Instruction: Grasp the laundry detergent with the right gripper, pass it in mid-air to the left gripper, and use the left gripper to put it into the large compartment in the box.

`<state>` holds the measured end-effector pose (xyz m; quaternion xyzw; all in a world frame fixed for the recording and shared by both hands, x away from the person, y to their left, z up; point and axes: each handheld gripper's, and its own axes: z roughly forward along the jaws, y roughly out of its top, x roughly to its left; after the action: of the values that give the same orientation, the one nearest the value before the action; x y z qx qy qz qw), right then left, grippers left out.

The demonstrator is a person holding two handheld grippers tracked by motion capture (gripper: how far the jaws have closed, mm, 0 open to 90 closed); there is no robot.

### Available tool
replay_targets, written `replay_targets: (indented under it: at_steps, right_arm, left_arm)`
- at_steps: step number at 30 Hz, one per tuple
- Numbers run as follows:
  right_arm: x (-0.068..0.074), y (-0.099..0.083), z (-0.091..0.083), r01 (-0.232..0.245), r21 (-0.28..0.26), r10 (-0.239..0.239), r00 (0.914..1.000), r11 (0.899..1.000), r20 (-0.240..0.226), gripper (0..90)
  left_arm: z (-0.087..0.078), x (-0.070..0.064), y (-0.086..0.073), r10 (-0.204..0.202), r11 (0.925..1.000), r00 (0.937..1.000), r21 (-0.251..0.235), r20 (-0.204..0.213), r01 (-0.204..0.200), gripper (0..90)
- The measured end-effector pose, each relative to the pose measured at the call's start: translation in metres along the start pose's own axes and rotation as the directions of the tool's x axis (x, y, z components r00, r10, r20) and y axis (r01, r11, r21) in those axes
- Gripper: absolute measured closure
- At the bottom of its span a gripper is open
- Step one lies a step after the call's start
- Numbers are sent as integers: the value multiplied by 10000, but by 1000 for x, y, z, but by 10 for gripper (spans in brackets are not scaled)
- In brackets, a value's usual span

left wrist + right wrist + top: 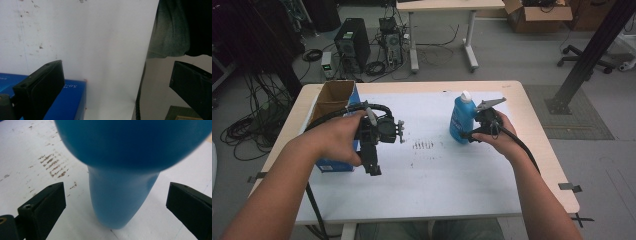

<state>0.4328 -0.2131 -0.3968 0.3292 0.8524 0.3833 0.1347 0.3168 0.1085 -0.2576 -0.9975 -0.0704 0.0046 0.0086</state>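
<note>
Overhead: blue bottle [461, 121] wears a white cap [466, 96]; closer, it stands between right gripper [116, 202] jaws, apart. Left gripper [120, 87] jaws apart above white-papered bench [452, 170], blue box [67, 102] beside one jaw.

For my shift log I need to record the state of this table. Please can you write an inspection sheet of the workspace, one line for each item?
Surface: white sheet covers the wooden table; dark scuff marks near its middle.
Job's things: blue bottle with white cap, upright on the sheet.
Clutter: open cardboard box with blue sides at the left edge.
Grippers: left gripper open, over bare sheet, beside the box; right gripper open, fingers either side of the bottle, not touching it.
Cables: one black cable trails from each gripper.
Surroundings: computer tower, floor cables, second table, boxes, chair base.
</note>
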Motion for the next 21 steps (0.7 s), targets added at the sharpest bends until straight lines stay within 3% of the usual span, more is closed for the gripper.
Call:
replay_targets:
  at_steps: [6,17,21]
  right_arm:
    - [2,-2,5,-268,-424,284,9990,9987,359,22]
    - [6,-3,10,-586,-1263,648,9968,9903,460,17]
    - [5,-4,11,-881,-1607,981,9937,9831,548,15]
  left_arm:
    - [-1,-3,2,34,10000,10000,-12,-38,-34,2]
    - [-3,-5,4,48,10000,10000,3,-82,-48,2]
    - [-4,-6,4,44,10000,9999,28,-101,-44,2]
